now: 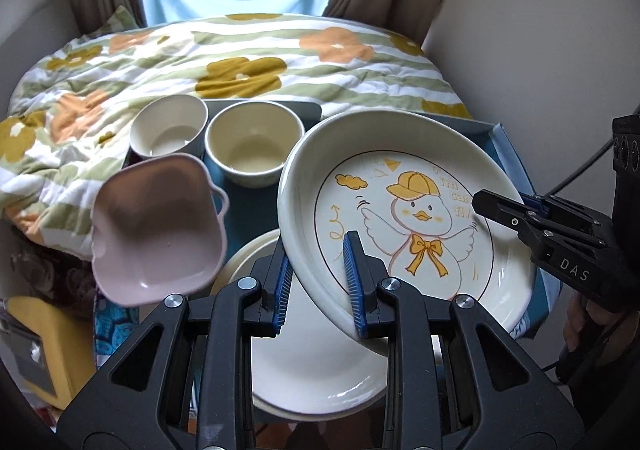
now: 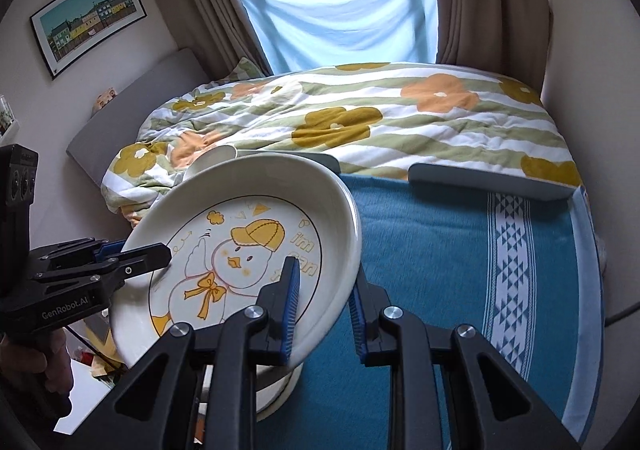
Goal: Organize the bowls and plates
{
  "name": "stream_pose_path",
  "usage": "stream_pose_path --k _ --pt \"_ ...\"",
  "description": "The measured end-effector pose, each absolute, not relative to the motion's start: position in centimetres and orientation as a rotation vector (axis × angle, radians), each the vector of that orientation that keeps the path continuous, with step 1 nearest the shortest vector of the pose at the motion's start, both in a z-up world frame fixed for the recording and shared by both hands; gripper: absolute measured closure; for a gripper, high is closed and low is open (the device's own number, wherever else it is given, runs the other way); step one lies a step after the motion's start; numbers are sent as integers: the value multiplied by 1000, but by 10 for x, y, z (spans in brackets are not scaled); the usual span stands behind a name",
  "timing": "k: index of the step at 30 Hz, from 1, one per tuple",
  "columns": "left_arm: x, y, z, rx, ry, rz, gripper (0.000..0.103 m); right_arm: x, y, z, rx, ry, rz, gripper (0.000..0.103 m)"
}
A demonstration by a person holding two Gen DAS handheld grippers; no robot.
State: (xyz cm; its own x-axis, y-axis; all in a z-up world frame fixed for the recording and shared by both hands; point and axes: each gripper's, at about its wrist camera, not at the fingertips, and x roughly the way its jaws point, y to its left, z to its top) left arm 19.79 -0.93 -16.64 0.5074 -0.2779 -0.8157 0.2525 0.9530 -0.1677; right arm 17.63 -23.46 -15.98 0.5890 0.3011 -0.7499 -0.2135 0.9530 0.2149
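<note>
A cream plate with a duck drawing (image 1: pixel 404 210) is held tilted above the table, and it also shows in the right wrist view (image 2: pixel 240 250). My left gripper (image 1: pixel 320 282) straddles its near rim, jaws partly apart. My right gripper (image 2: pixel 324 314) straddles the opposite rim and shows in the left wrist view (image 1: pixel 504 206). A plain cream plate (image 1: pixel 316 366) lies under the duck plate. A pink square bowl (image 1: pixel 156 230) sits to the left. Two cream bowls (image 1: pixel 168 130) (image 1: pixel 254 146) stand behind.
A blue patterned cloth (image 2: pixel 460 270) covers the table. A bed with a flowered quilt (image 1: pixel 240 62) lies beyond. A grey-blue tray edge (image 2: pixel 492 176) sits at the table's far side. A yellow object (image 1: pixel 44 350) is low at the left.
</note>
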Motion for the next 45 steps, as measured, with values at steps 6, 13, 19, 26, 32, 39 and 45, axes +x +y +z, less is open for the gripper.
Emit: stream_pose_path --k 6,13,19,26,32,39,45 --pt "179 12 -199 0 1048 -364 81 145 -215 -190 149 946 249 81" --pt "172 22 -234 -1 1110 -345 81 138 -201 -222 151 1020 223 81" --pt "175 22 -248 -1 1132 -340 81 138 -196 -230 131 1029 217 81" --pt "180 18 -252 15 1130 -307 81 138 -194 -233 112 1037 240 81" --pt "176 11 -264 65 1155 -277 81 138 -195 -234 103 1046 256 81" --pt "176 10 -269 91 1152 -248 81 139 -190 -235 78 1052 277 81" --pt "174 -1 -269 180 1138 -208 81 140 -187 -236 47 1054 289 81"
